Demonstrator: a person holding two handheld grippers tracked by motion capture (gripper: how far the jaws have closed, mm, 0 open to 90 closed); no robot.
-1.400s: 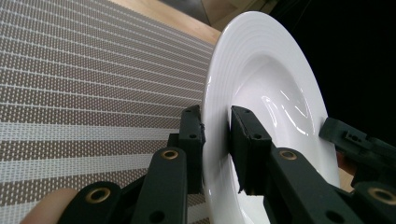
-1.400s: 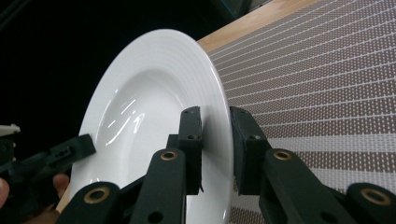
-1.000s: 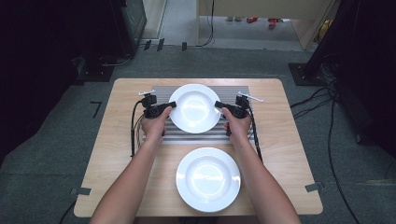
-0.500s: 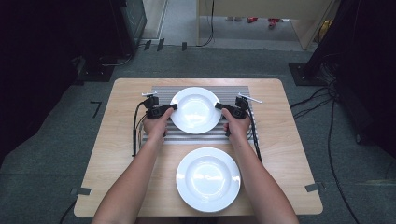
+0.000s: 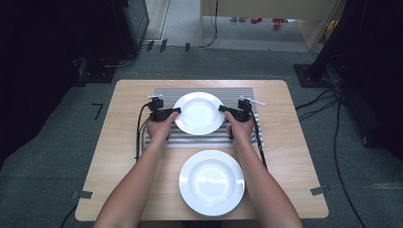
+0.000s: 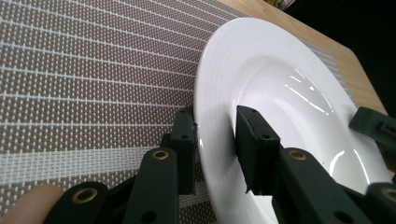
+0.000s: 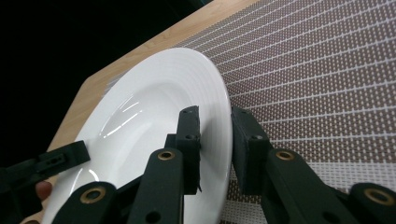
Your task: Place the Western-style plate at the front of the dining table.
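A white deep plate (image 5: 198, 113) lies on a striped placemat (image 5: 240, 94) at the back of the wooden table (image 5: 124, 156). My left gripper (image 5: 177, 111) straddles its left rim and my right gripper (image 5: 221, 109) its right rim. In the left gripper view the plate (image 6: 289, 93) has its rim between the parted jaws of the left gripper (image 6: 215, 116), with white showing in the gap. The right gripper view shows the same: the right gripper (image 7: 215, 114) stands open around the rim of the plate (image 7: 149, 107).
A second white plate (image 5: 211, 182) sits on bare wood near the table's front edge, between the person's forearms. Cables trail from both grippers across the table. The placemat (image 6: 93, 70) spreads beyond the plate on both sides. Dark equipment and cables stand on the floor around the table.
The held plate has come down a little and slightly toward the person, looking smaller than a second ago. Both hands stayed at its rim. The near plate has not moved.
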